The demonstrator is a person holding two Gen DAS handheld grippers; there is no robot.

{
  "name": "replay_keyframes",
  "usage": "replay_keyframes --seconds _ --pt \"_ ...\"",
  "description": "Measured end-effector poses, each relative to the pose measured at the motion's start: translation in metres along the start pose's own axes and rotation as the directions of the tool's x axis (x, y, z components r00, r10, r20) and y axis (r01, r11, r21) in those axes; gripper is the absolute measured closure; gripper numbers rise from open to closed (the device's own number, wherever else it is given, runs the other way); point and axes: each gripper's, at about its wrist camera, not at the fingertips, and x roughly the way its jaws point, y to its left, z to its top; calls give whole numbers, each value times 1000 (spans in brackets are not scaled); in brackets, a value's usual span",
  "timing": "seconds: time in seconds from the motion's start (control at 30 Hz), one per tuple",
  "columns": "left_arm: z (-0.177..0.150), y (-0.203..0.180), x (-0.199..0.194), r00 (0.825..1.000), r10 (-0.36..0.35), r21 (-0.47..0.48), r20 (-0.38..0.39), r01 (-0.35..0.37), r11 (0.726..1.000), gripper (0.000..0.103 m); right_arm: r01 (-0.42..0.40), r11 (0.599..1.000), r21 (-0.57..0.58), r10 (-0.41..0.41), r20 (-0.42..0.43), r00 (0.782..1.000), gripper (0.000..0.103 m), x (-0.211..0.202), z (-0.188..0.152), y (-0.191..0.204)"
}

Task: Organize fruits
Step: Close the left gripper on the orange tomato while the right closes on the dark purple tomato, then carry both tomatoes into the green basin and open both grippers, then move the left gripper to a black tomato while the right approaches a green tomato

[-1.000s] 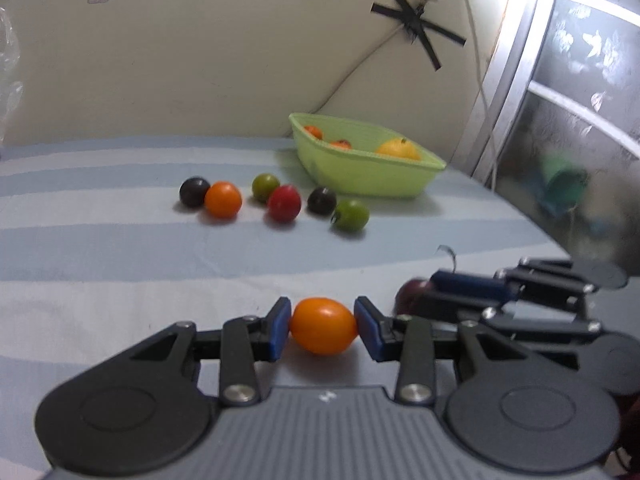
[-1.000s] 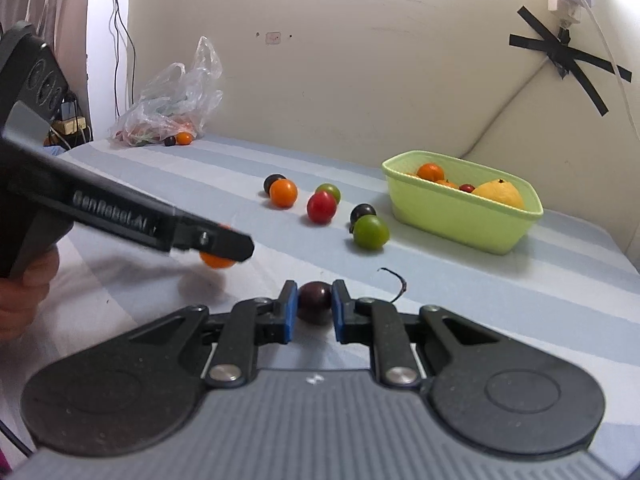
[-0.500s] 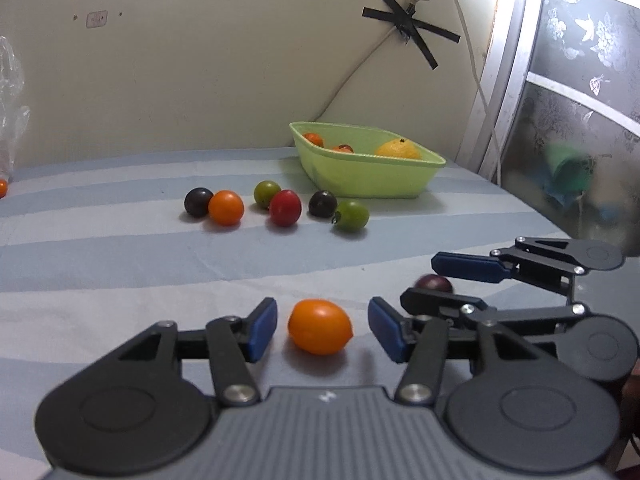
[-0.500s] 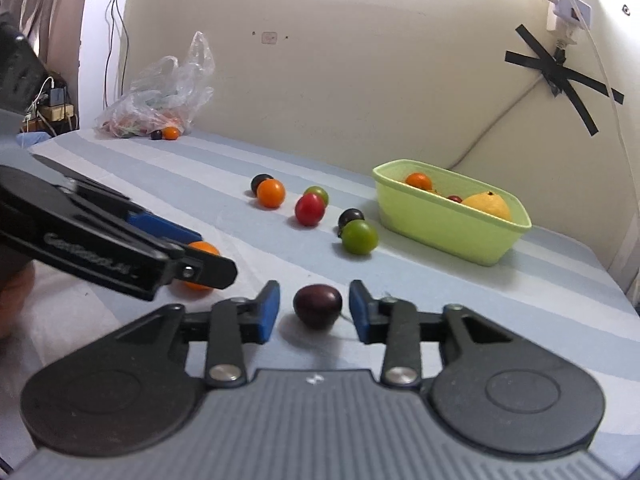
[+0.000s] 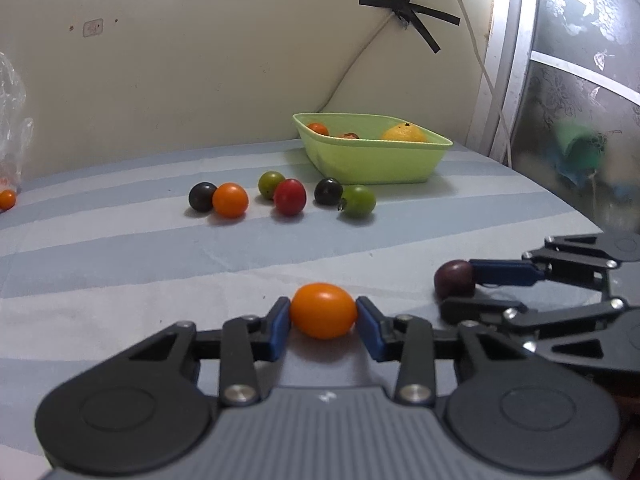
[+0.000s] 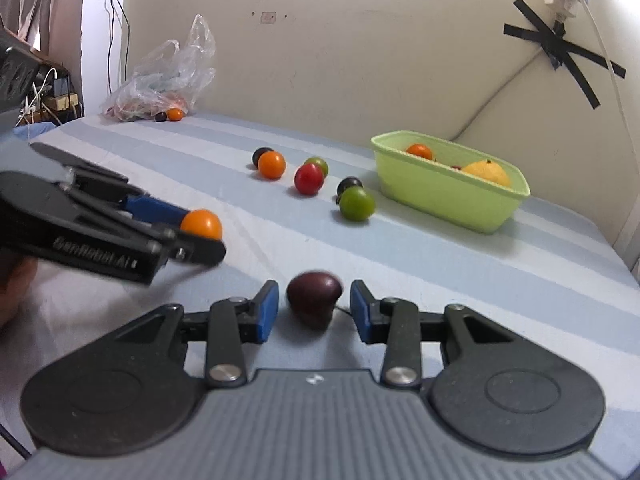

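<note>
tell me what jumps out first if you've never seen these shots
Up front, the left gripper has just closed its blue fingers on an oval orange tomato, while the right gripper stands open around a dark purple tomato. Farther back, a lime-green plastic basket sits by six loose coloured tomatoes.

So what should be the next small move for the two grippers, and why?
Probably close the right gripper on the dark fruit: its pads stand apart from it on both sides. The left gripper, whose jaws have just been closing, already presses the orange tomato. Both fruits could then go to the green basket.
</note>
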Motion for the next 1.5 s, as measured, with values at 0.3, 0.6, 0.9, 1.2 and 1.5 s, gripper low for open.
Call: replay_keyframes --seconds 0.3,0.6,0.9,1.2,1.5 --pt "74 -8 17 994 -78 17 79 77 997 67 90 995 34 -93 133 987 73 -2 27 -28" --pt "162 -6 110 993 -111 -22 42 112 993 67 182 962 202 -217 170 961 73 63 77 -94" --pt "175 -6 150 994 -105 -54 12 105 993 55 200 959 199 -234 168 958 59 81 70 -100" --pt "162 34 74 985 -114 -129 128 130 983 52 137 953 270 -219 300 928 58 44 63 -103" --pt "89 102 12 993 66 -229 103 -41 972 50 -28 991 127 -5 254 967 58 40 65 -56"
